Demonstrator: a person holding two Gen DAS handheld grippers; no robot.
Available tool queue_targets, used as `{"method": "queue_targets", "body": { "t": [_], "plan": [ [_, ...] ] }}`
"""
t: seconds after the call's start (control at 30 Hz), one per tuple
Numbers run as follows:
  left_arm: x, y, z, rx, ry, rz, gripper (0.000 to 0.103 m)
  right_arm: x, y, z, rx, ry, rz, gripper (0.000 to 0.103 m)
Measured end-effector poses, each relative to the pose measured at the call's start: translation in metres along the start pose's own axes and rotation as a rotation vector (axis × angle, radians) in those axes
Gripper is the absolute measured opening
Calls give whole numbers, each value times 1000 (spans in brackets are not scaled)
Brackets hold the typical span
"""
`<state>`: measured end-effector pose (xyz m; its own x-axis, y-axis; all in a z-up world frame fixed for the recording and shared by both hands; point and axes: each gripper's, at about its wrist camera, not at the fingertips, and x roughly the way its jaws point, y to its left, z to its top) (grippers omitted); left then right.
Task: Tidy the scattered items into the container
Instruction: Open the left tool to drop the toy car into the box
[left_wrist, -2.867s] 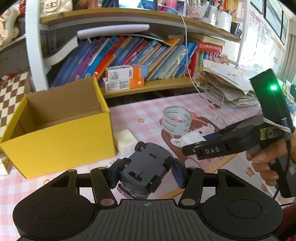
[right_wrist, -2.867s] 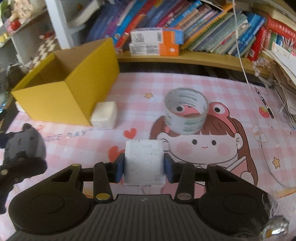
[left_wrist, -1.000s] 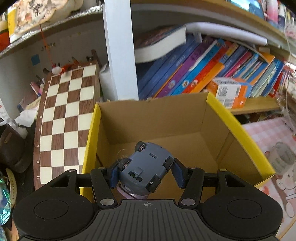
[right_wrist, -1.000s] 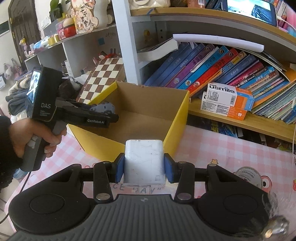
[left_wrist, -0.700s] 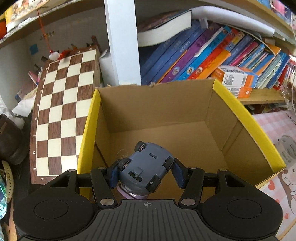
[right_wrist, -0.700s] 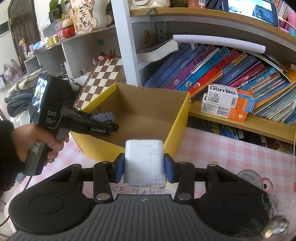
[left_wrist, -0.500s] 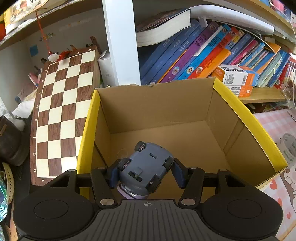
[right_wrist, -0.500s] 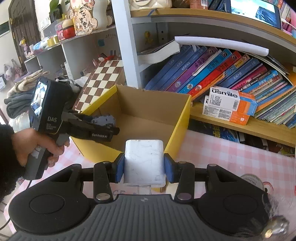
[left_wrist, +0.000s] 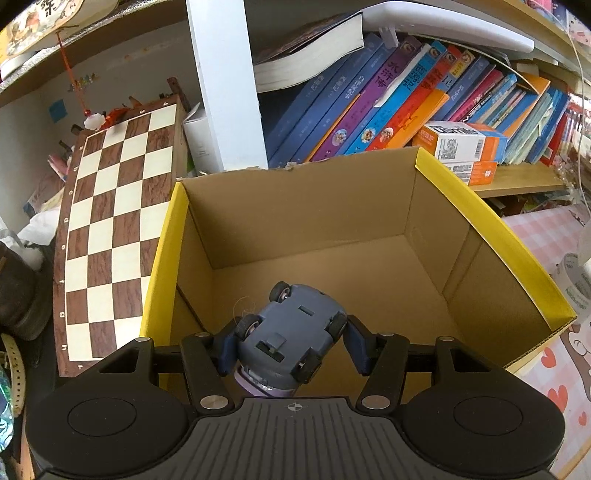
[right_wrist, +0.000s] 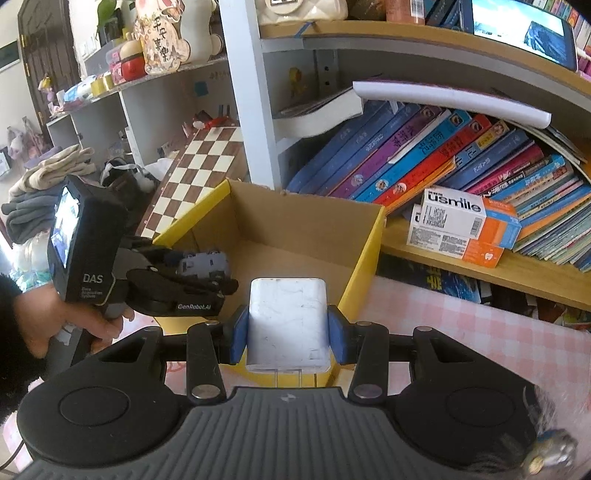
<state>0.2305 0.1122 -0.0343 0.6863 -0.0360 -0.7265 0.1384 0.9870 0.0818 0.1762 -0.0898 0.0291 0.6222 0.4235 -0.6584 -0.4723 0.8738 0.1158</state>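
Currently, both grippers carry loads at the open yellow box (left_wrist: 491, 229). Left gripper (left_wrist: 291, 341): clamped on an upturned toy car (left_wrist: 290, 332), wheels uppermost, held above the near-left part of the bare box floor, inside the near wall. Right gripper (right_wrist: 288, 328): clamped on a white block (right_wrist: 288, 321) whose metal prongs show at its lower edge; it hangs over the pink checked mat (right_wrist: 461, 332), just short of the box's near corner.

Risks, as judged. The car is pinched across rounded flanks and skewed between the pads, so it may twist or slip free early; released from this height it could bounce or roll on landing, though the walls should contain it. The block, let go where it hangs, would land outside the box or strike the rim.

Edges and room. The box mouth is wide and its floor unoccupied, leaving free space toward the far-right corner. The chessboard (left_wrist: 110, 229) leans close to the left wall and the bookshelf (left_wrist: 517, 181) stands behind the far wall, so approach is open only from the near and right sides. The two grippers lie near each other at the near-left corner; the right should enter further right to avoid contact.
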Motion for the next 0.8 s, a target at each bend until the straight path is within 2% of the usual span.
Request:
{"method": "queue_targets", "body": {
  "t": [0.2, 0.23, 0.33, 0.6, 0.8],
  "plan": [
    [0, -1, 0, 3, -9, 12, 60, 4, 0, -2, 2, 13, 2, 41],
    [-1, -1, 0, 4, -13, 16, 64, 4, 0, -3, 1, 15, 3, 41],
    [-2, -1, -1, 10, -24, 33, 69, 6, 0, -2, -1, 17, 5, 41],
    [-19, -1, -2, 15, -71, 29, 70, 12, 2, 1, -7, 26, 10, 41],
    [-44, -5, -5, 17, -135, 24, 73, 19, 4, 8, -21, 31, 18, 41]
  ]
}}
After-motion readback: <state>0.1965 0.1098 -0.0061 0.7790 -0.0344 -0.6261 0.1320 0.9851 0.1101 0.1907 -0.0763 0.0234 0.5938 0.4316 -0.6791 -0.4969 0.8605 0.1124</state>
